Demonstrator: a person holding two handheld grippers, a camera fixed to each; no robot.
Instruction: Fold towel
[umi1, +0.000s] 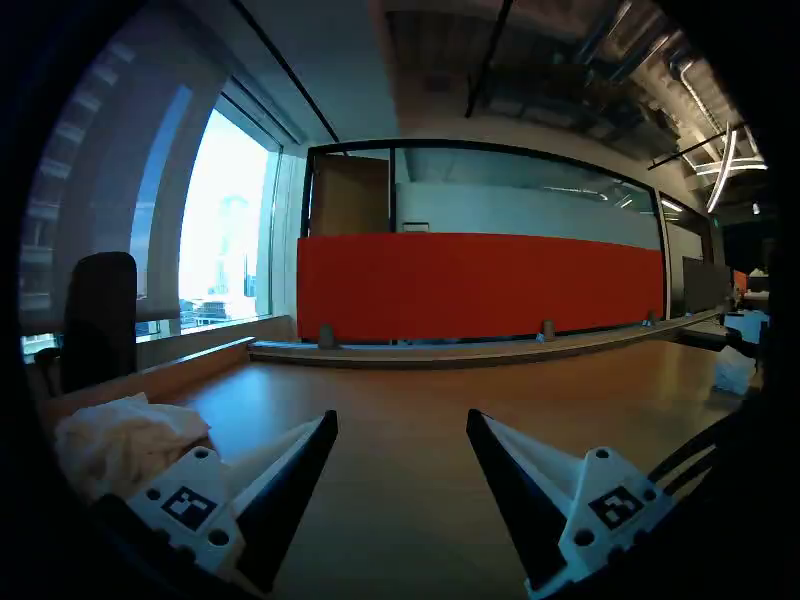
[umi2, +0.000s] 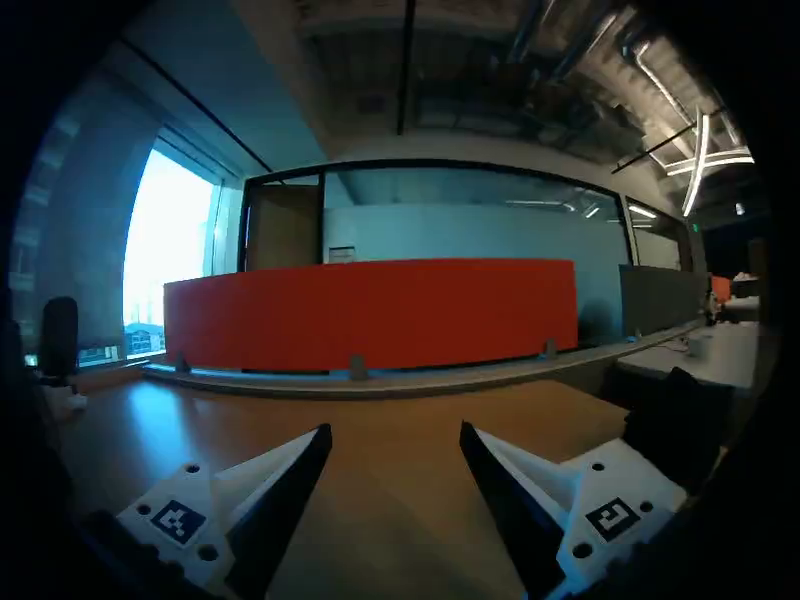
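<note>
1 towel (umi1: 125, 440), 1 L gripper (umi1: 400, 415), 1 R gripper (umi2: 395, 427), 1 table (umi1: 420, 385), 1 red partition (umi1: 480, 285), 1 chair (umi1: 100, 310).

dim bluish interior; window (umi1: 225, 225) blown out; ceiling strips (umi2: 700, 160) glare; fisheye edges bent.

Item: one cream-white crumpled cloth towel (umi1: 128, 440). Condition: unfolded, bunched into a loose, rumpled heap with soft creases and no straight edge showing. Position: resting on the brown wooden table top (umi1: 420, 470) at the far left of the left gripper view, near the raised wooden ledge (umi1: 180, 370) along that side.
</note>
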